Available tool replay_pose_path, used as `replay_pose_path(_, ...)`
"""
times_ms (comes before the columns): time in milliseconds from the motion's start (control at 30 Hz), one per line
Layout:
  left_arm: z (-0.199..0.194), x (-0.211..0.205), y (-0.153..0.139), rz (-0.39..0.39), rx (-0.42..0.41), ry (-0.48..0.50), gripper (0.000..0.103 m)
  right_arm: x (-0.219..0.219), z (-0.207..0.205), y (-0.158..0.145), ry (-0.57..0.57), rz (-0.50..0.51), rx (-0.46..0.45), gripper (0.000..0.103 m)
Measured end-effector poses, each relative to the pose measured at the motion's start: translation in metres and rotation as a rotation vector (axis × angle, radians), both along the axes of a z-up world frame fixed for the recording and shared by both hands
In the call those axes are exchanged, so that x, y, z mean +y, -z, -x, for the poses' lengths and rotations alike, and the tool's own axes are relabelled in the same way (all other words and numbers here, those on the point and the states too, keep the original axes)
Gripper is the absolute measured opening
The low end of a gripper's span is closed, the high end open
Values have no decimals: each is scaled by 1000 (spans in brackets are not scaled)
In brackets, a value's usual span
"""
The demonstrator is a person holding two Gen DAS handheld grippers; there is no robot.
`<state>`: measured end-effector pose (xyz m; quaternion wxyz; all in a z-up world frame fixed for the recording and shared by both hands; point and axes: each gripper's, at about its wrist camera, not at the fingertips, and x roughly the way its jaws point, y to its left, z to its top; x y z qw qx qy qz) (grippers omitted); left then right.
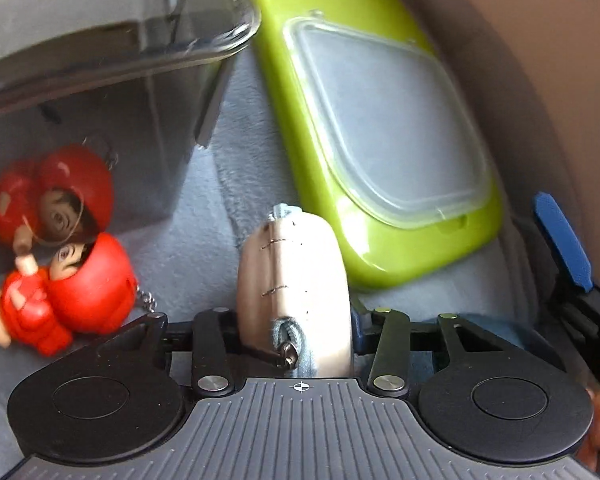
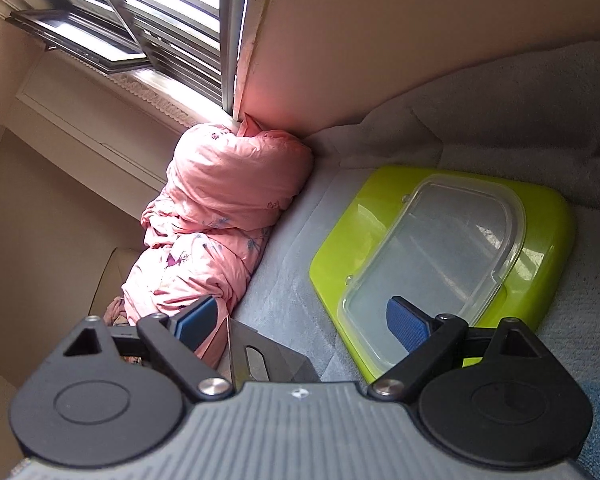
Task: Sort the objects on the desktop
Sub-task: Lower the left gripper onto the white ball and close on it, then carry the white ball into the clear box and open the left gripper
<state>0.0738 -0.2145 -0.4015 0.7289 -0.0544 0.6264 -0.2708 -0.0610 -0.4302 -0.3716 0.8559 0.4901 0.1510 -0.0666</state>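
In the left wrist view my left gripper (image 1: 296,320) is shut on a beige stitched pouch (image 1: 296,280) with a blue loop and metal ring. It holds the pouch upright over the grey cloth. A red-capped doll keychain (image 1: 68,292) lies at the left, mirrored in the wall of a clear plastic box (image 1: 112,60). A lime green lid (image 1: 300,80) with a clear inset (image 1: 388,120) lies ahead. My right gripper (image 2: 304,324) is open and empty, its blue pads (image 2: 406,326) over the near edge of the green lid (image 2: 540,280). It also shows at the right edge of the left wrist view (image 1: 564,240).
A pink rolled quilt (image 2: 220,216) lies against the wall corner at the left. A grey fleece cloth (image 2: 284,280) covers the surface. A beige wall (image 2: 380,40) and a window (image 2: 140,20) stand behind. A dark box corner (image 2: 268,356) sits between the right fingers.
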Motion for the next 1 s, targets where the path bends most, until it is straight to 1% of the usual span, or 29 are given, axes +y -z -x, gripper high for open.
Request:
replay_pose_path(100,7,9,-14,8,-43,40,44,-1,0,3,9,-9,0,93)
replay_pose_path(233,21,37,-50,28,-85,91,44,-3,1,6,29,-28,4,93)
replay_pose_path(300,29,54,-74,47,-107,116,44,-2,-1,7,22,-28,24,93)
replay_pose_path(367,33,76,-104,111,-110,133,44,0,-5,7,14,-17,48,93)
replay_pose_path(433,25,103,-139,169,-140,120,44,6,-8,4,2,23,74,93)
replay_pose_path(467,18,118,-156,178,-171,104,44,9,-10,3,-5,46,87,93)
replay_pose_path(533,-2,145,-186,151,-256,55,44,18,-14,0,-22,101,111,93)
replay_pose_path(600,-31,167,-198,70,-336,5,44,27,-17,-3,-33,154,129,93)
replay_pose_path(667,-66,184,-196,-5,-369,-32,44,33,-20,-4,-37,189,143,93)
replay_pose_path(733,-101,192,-180,-84,-386,-48,44,38,-23,-5,-41,214,157,93)
replay_pose_path(767,-117,185,-168,-131,-386,-48,44,39,-25,-4,-43,216,165,93)
replay_pose_path(833,-138,150,-130,-241,-364,-24,44,41,-27,-3,-43,214,180,93)
replay_pose_path(900,-154,136,-101,-341,-326,10,44,41,-28,-2,-43,216,188,93)
replay_pose_path(1000,-172,119,-67,-466,-276,71,44,39,-30,2,-43,200,202,93)
